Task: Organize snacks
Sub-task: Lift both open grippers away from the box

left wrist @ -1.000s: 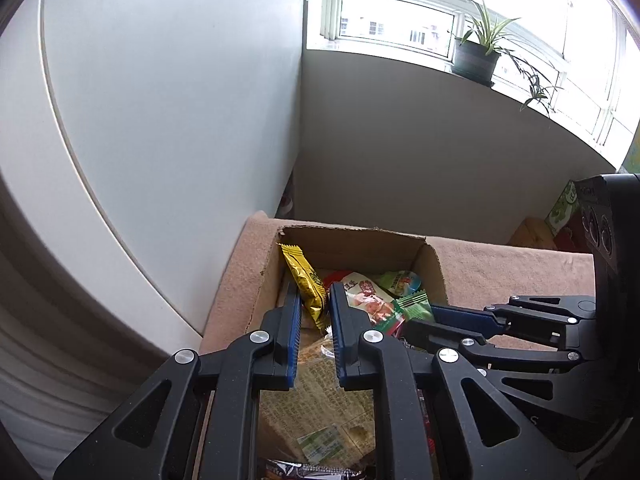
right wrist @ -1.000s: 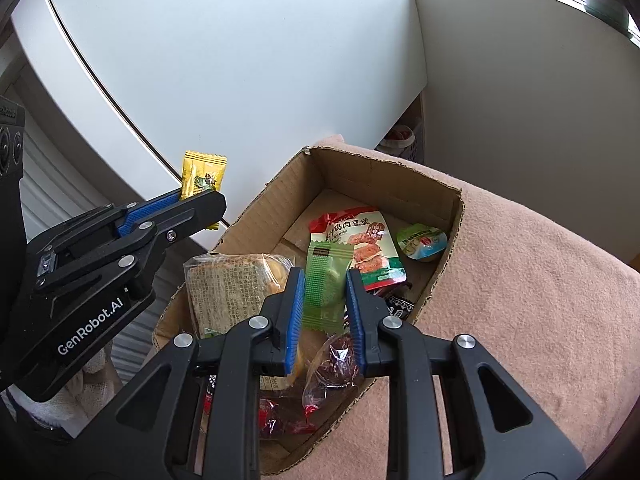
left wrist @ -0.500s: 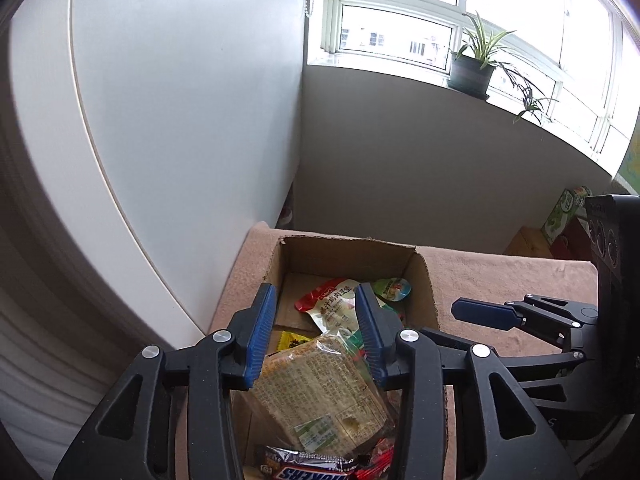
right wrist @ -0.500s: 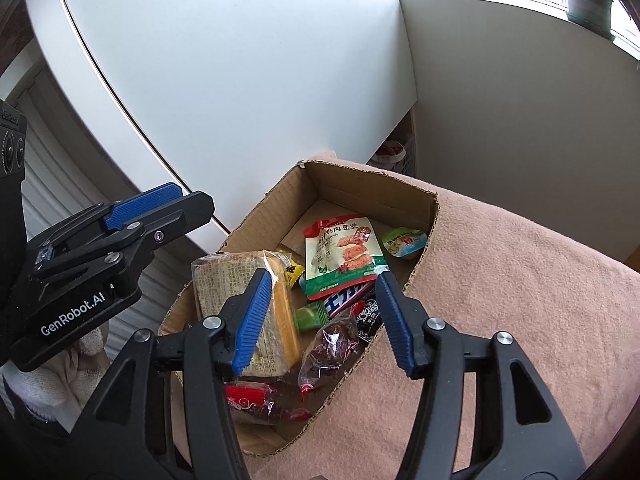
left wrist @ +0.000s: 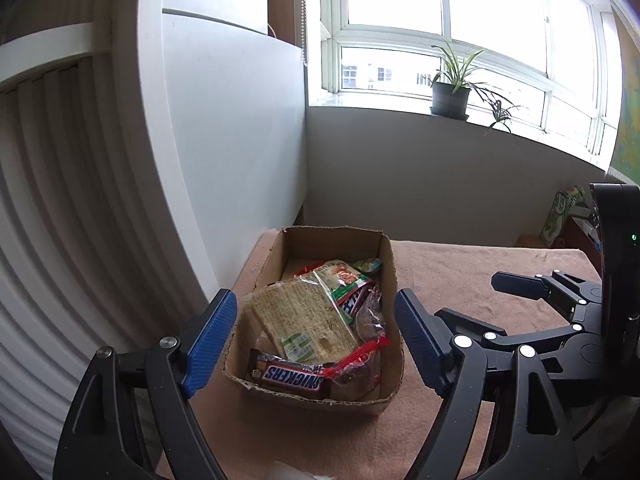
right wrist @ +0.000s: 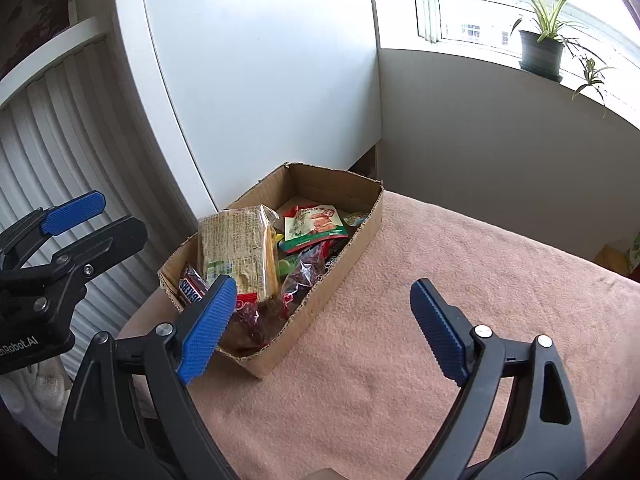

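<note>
- The left claw hangs wide open and empty, its blue pads either side of the box as the left view sees it.
- The box sits on the pink-covered counter, close to a white cabinet.
- Snacks fill the box: a big cracker pack lies on top, a Snickers bar at the near end, a red-and-green pouch and a small green cup toward the far end.
- The right claw is also spread open, holding nothing, above the cloth just right of the box.
- A potted plant stands on the windowsill.
</note>
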Demonstrator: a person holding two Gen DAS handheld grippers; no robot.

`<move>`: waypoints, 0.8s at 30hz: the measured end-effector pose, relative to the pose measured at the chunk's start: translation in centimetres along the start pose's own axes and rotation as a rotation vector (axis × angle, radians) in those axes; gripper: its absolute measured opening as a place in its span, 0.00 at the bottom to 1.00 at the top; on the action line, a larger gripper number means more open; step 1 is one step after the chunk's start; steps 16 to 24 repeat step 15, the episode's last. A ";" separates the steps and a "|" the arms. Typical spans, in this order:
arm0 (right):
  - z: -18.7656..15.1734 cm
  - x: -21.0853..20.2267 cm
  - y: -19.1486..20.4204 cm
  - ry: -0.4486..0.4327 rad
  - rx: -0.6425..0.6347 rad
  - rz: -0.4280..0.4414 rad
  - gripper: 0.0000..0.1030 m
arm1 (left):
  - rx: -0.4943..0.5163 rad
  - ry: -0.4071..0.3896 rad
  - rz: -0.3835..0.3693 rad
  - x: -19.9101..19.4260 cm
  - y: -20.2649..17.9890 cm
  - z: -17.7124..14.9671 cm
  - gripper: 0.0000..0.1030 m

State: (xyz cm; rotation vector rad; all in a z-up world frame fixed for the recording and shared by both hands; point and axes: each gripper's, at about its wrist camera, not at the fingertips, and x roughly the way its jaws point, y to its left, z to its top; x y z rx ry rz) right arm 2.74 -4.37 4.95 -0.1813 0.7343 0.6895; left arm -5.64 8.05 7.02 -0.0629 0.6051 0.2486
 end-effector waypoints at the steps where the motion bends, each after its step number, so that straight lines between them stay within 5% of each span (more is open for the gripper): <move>1: -0.5 -0.3 0.0 -0.005 -0.006 -0.016 0.92 | -0.014 0.000 0.002 -0.4 0.2 -0.4 0.79; 10: -4.1 -2.7 0.0 -0.013 -0.023 -0.074 0.93 | -0.137 0.059 0.017 -1.6 1.7 -4.1 0.79; 24: -4.7 -4.1 -0.1 -0.023 -0.014 -0.078 0.93 | -0.128 0.054 0.021 -2.1 1.6 -5.1 0.79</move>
